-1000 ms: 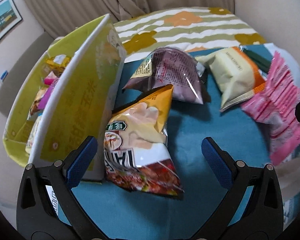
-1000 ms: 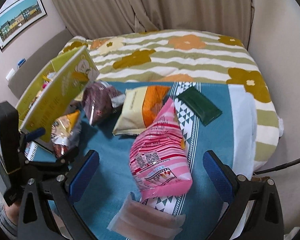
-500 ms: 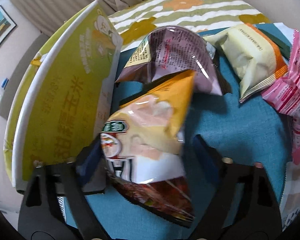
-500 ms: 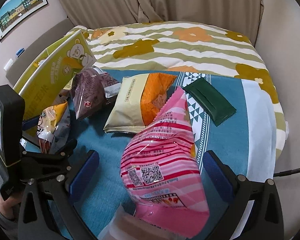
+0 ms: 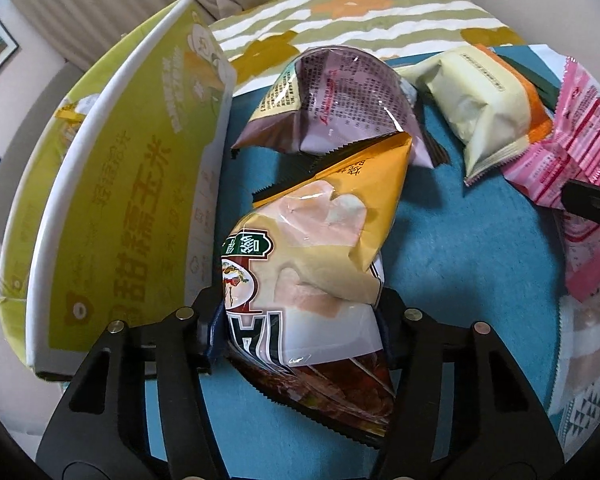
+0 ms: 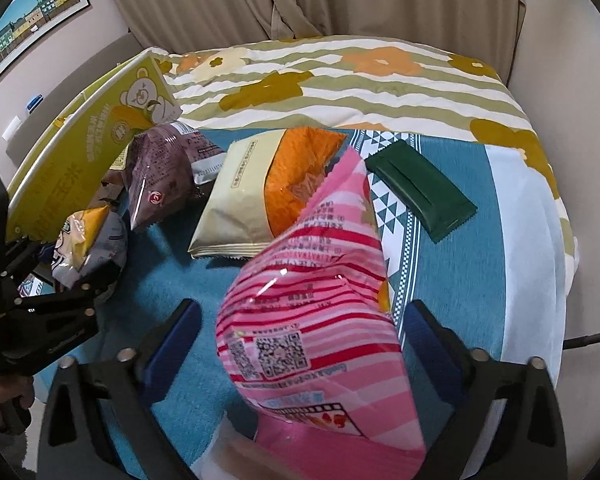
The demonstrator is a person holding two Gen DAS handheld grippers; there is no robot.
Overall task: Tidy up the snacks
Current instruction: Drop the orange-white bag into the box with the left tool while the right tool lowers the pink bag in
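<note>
Apparently, yellow chip bag [image 5: 320, 240] within left claw [image 5: 300, 320].

Left gripper [image 5: 300, 320] fingertips hidden behind yellow snack bag [image 5: 312, 248], pink snack bag [image 6: 312, 320] base blurred, carton [image 5: 112, 200] contents hidden by its flap

Pink-striped snack bag [image 6: 312, 320], orange-and-cream chip bag [image 5: 320, 240], teal cloth [image 5: 460, 248], yellow-green box [image 5: 120, 200].
</note>
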